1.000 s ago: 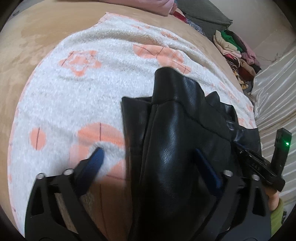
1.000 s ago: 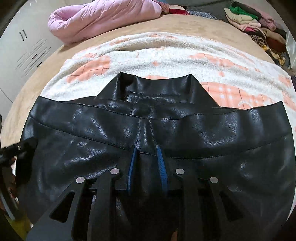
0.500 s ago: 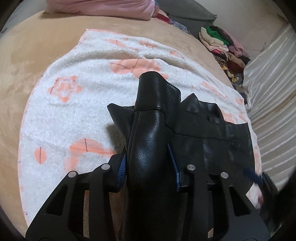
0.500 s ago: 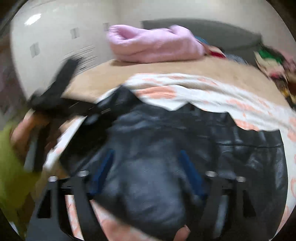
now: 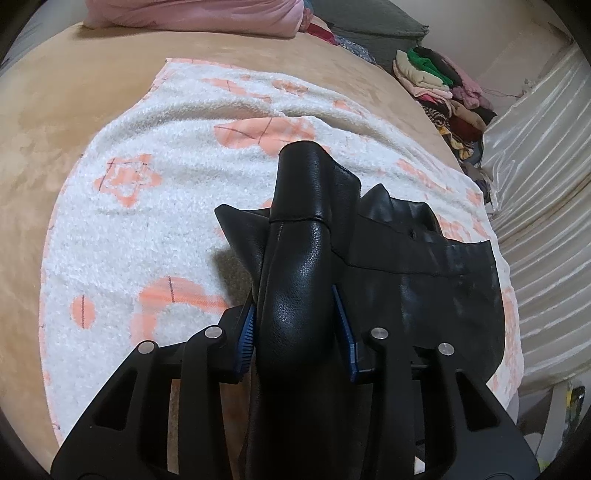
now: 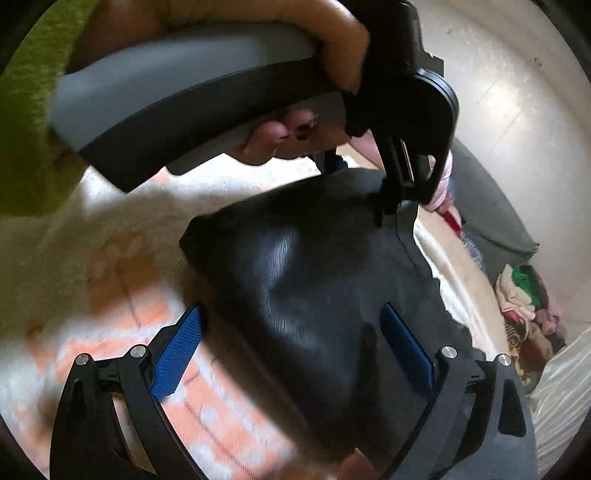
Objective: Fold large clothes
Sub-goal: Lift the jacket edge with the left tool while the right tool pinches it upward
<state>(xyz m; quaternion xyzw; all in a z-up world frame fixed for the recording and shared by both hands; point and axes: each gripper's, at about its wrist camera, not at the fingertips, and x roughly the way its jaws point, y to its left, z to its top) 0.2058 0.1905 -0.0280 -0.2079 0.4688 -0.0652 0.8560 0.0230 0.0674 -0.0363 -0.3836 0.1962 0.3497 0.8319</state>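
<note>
A black leather jacket lies on a white towel with orange flowers spread on a tan bed. My left gripper is shut on a bunched fold of the jacket, a sleeve or side edge, which bulges up between the blue pads. My right gripper is open, its blue pads apart on either side of the jacket, not clamping it. The left gripper's handle and the hand on it fill the top of the right wrist view.
A pink quilt lies at the bed's far edge. A pile of mixed clothes sits at the far right, also in the right wrist view. Shiny cream fabric runs along the right side. Tan bedspread surrounds the towel.
My left gripper closed on the jacket fold and holds it. My right gripper let go of the collar seam, opened, and swung left toward the left gripper.
</note>
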